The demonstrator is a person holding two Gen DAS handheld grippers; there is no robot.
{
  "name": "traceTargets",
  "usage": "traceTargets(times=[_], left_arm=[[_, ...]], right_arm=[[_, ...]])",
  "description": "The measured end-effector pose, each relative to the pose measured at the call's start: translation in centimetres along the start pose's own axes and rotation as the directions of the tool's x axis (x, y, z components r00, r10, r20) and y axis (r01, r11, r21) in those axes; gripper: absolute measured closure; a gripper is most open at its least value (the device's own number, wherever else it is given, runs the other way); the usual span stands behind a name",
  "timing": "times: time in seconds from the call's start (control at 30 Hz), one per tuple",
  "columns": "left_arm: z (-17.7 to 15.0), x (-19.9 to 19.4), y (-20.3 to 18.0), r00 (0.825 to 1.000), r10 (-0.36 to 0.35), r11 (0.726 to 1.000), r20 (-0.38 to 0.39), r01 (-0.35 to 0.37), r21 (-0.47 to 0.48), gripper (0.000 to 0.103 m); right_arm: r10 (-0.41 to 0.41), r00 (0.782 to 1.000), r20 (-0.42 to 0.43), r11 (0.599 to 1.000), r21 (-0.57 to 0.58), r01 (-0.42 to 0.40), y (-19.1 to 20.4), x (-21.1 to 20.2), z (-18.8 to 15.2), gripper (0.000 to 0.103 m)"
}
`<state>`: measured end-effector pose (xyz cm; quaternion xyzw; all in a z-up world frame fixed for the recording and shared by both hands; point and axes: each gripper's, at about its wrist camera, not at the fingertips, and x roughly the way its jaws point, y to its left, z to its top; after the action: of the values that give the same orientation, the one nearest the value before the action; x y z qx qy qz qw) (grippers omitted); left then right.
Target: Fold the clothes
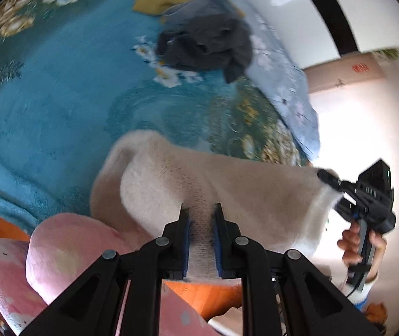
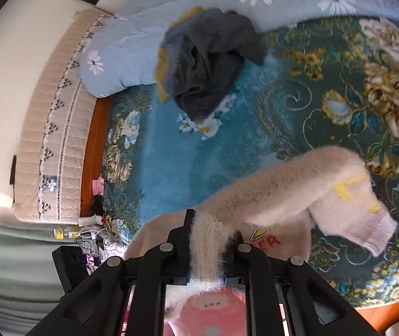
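Here the cream sweater [image 1: 199, 184] hangs stretched between left hand-held gripper [image 1: 201, 218] and right hand-held gripper [image 2: 209, 224], each pinching it.

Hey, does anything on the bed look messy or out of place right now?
Yes. A dark grey garment lies crumpled in a heap on a yellow one, unfolded, at the far side of the blanket. The cream sweater hangs stretched between the left hand-held gripper and the right hand-held gripper, one sleeve dangling.
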<state>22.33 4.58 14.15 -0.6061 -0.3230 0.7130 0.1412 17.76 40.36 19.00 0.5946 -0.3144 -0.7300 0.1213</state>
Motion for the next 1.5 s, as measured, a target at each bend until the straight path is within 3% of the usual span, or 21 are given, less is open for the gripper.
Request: traceTargets(times=[0.27, 0.53, 0.83, 1.0, 1.17, 1.3, 1.5], left_arm=[[6.0, 4.6, 3.0, 1.000, 0.008, 0.986, -0.020, -0.011, -0.164, 0.088], [12.1, 9.3, 5.5, 0.997, -0.023, 0.952, -0.075, -0.001, -0.305, 0.087], [17.1, 12.8, 7.5, 0.995, -0.030, 0.929, -0.096, -0.008, -0.370, 0.081], [18.7, 14.4, 9.5, 0.997, -0.044, 0.897, -0.056, 0.015, -0.441, 0.073], [20.0, 15.2, 10.8, 0.998, -0.061, 0.875, -0.002, 0.053, -0.481, 0.068], [20.2, 15.3, 11.4, 0.995, -0.084, 0.866, 0.047, 0.096, -0.491, 0.058], [18.8, 13.7, 10.7, 0.990, -0.113, 0.872, 0.085, 0.140, -0.470, 0.054]], right_arm=[[0.016, 1.000, -0.017, 0.997, 0.075, -0.014, -2.3, 6.3, 5.5, 0.089], [0.041, 0.996, -0.076, 0.977, 0.212, -0.024, -6.0, 12.8, 11.9, 0.087], [0.048, 0.994, -0.096, 0.961, 0.274, -0.020, -8.2, 17.8, 16.8, 0.082], [0.100, 0.992, -0.071, 0.933, 0.353, -0.069, -9.8, 19.6, 18.6, 0.068], [0.077, 0.997, -0.021, 0.929, 0.365, -0.064, -10.9, 20.2, 20.1, 0.058], [0.076, 0.997, 0.023, 0.921, 0.381, -0.079, -11.7, 20.5, 20.4, 0.046], [0.083, 0.993, 0.083, 0.926, 0.362, -0.108, -12.0, 19.0, 19.7, 0.038]])
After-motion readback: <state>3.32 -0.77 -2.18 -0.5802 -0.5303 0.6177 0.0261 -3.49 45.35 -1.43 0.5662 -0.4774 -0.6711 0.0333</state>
